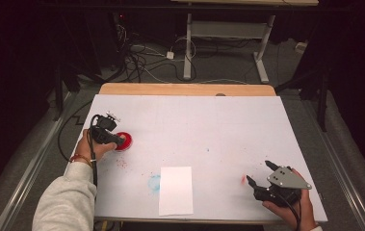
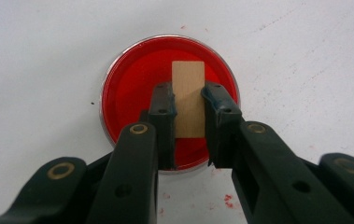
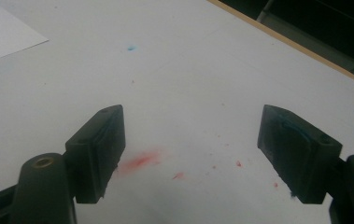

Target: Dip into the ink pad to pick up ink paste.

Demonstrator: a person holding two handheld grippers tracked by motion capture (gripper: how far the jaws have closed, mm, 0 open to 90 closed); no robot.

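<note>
The left gripper point(image 2: 187, 109) is clamping its jaws on a light, stiff wooden block point(image 2: 188, 100) by its long sides, over the red paint dish point(image 2: 128, 93) at 9 o'clock on the table point(image 1: 218, 125), while the right gripper point(image 3: 191, 154) is sitting with jaws spread wide.

No text, label, brand, number or sign can be read anywhere: the white sheet point(image 1: 175, 190) on the table point(image 1: 228, 130) is blank, and the wooden block point(image 2: 188, 98) bears no marking.
</note>
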